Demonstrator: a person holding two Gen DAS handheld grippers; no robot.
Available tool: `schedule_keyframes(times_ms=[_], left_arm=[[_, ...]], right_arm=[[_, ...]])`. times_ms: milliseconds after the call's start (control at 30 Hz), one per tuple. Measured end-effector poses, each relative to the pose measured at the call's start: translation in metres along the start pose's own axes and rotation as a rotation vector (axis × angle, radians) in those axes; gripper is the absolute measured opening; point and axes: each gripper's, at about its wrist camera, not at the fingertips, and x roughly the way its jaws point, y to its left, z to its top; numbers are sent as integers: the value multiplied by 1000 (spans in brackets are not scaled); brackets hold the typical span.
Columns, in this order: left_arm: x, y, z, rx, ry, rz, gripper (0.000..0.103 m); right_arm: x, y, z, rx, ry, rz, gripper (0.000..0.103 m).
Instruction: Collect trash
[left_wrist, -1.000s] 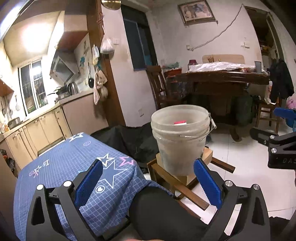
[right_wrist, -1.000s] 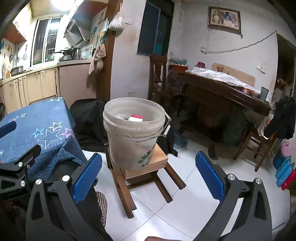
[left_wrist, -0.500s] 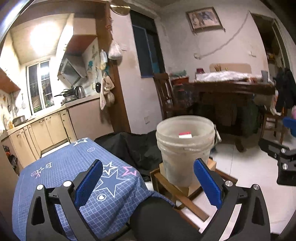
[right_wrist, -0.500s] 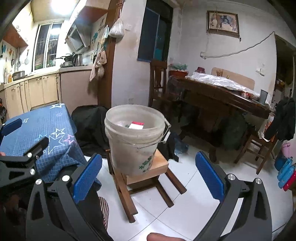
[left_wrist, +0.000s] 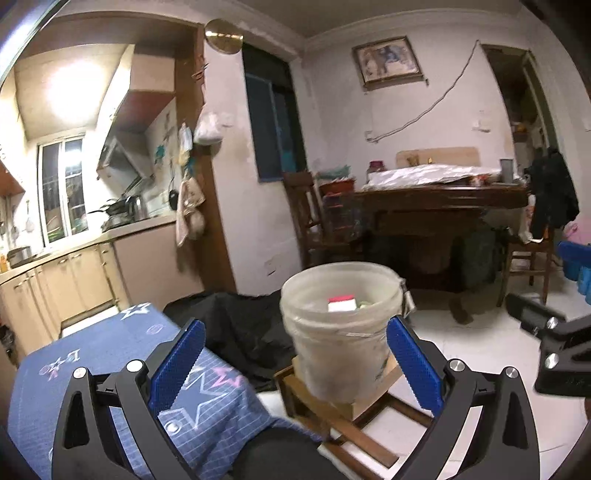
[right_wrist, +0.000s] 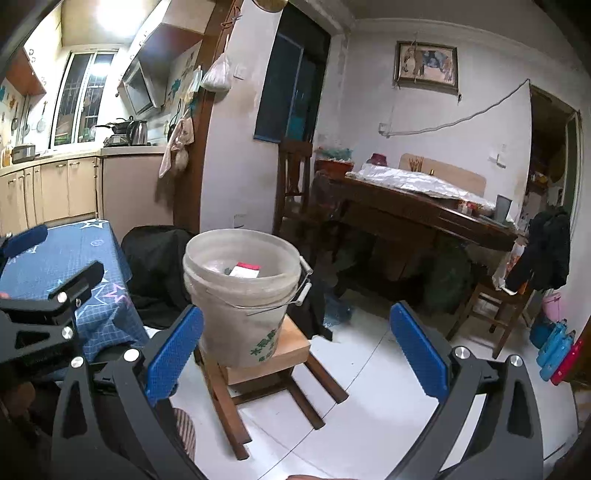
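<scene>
A cloudy white plastic bucket (left_wrist: 341, 332) stands on a low wooden stool (left_wrist: 354, 417); it also shows in the right wrist view (right_wrist: 240, 295) on the stool (right_wrist: 273, 365). Inside lies a red-and-white box (left_wrist: 341, 303), also seen in the right wrist view (right_wrist: 245, 269), with other scraps. My left gripper (left_wrist: 295, 369) is open and empty, short of the bucket. My right gripper (right_wrist: 295, 354) is open and empty, near the bucket's right side. Each gripper shows at the edge of the other's view.
A table with a blue star-patterned cloth (left_wrist: 110, 369) stands left of the bucket, with dark fabric (left_wrist: 243, 325) behind it. A dark wooden table (right_wrist: 424, 218) and chairs (right_wrist: 495, 310) stand at the back right. Kitchen cabinets (right_wrist: 48, 192) line the left. The floor (right_wrist: 369, 406) is white tile.
Both grippers have tilted upward and drawn back a little, so the bucket sits lower in both views. Both stay open and empty.
</scene>
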Motion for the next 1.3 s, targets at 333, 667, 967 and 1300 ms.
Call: schedule_keyframes(times_ms=[333,667,967,1300], left_arm=[[11,-4,-6,-44,32,-12,98],[18,-5,-12,-49,81,4,98],[17,-7,-13,-48,82,19,98],[19,-13,-15,-34,88,12,98]], right_arm=[[6,-13,-7,4,-18,-33,98],[9,-15,-6,26,2,28,98],[13,-25,-7,37,-6,2,98],[18,-32,-8,63,-3,-5,98]])
